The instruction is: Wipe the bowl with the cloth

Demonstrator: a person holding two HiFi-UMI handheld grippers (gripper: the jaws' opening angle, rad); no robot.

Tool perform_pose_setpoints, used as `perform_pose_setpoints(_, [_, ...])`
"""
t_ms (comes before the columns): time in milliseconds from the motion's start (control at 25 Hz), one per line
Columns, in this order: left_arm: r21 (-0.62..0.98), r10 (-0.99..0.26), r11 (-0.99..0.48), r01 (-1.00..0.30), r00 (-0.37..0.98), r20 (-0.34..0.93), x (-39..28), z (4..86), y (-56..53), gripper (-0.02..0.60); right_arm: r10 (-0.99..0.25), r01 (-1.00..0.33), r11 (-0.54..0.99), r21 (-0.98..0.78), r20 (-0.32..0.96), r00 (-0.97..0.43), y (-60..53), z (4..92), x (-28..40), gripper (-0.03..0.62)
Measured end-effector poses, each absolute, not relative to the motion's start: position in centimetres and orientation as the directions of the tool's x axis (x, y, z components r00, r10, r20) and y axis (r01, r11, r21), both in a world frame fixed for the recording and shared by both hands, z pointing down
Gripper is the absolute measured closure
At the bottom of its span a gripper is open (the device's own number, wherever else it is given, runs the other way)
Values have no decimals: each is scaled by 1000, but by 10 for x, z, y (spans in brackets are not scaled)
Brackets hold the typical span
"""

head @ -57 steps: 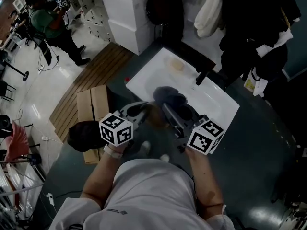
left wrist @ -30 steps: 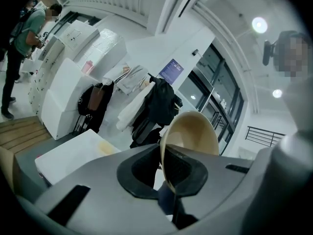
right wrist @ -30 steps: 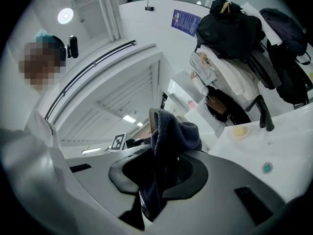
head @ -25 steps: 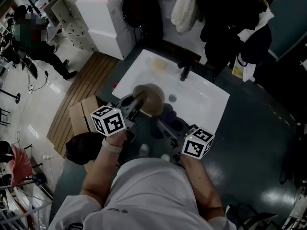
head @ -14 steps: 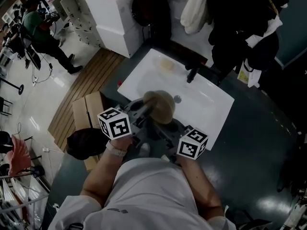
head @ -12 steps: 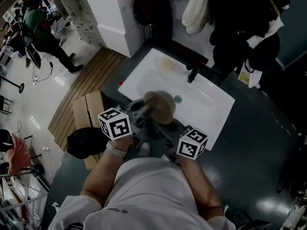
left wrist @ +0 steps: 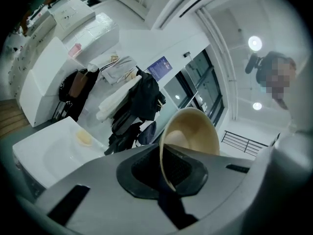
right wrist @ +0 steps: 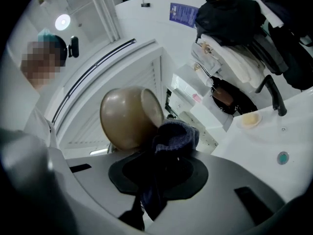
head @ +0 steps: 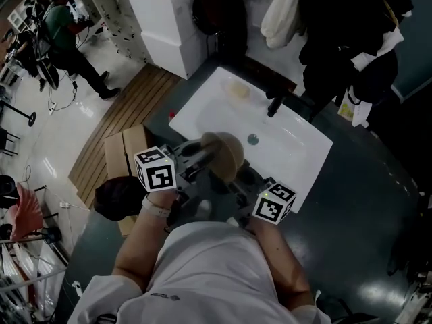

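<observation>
Tan bowl [head: 228,155] tilting on its side over near edge of white sink [head: 300,155], left gripper [left wrist: 164,173] jaws pinching bowl's rim, right gripper [right wrist: 157,182] jaws clamping dark blue cloth [right wrist: 173,133], cloth sitting just beside bowl's rim.

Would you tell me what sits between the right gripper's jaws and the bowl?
The dark cloth, clamped in the right gripper, bunches at the rim of the bowl; the right gripper view shows it.

The sink's [head: 297,150] white basin lies open at centre right of the head view. The faucet [head: 273,105] and soap bar [head: 237,90] stand along its far edge. The bowl [head: 226,155] and cloth [right wrist: 173,136] block its near left edge. Hanging clothes [head: 337,19] crowd the upper right.
</observation>
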State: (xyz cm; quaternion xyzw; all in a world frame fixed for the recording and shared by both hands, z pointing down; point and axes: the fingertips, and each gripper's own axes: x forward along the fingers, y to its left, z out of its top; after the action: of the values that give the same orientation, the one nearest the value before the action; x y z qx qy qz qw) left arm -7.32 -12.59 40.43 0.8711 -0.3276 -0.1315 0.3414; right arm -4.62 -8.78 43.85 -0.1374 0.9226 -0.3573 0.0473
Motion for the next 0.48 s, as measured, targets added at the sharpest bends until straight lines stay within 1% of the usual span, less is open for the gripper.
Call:
perform_pose_setpoints(120, [696,-606,-585,-417,795,-34,-71,404,-117,561,-307,-209,702,-681,-24,-951,-96,434,-34,513])
perform_pose_setpoints(280, [692,-519,-630,-353,854,-36,-67,404,-105,561,-248,-153,734,-662,-52,-967,-95,426,-29,513])
perform_pose_setpoints(480, [616,-356,-715,-331,931,86,-56,420,-83,561,-151,-65,781,-621,-87,-985,-95,409,-25,513])
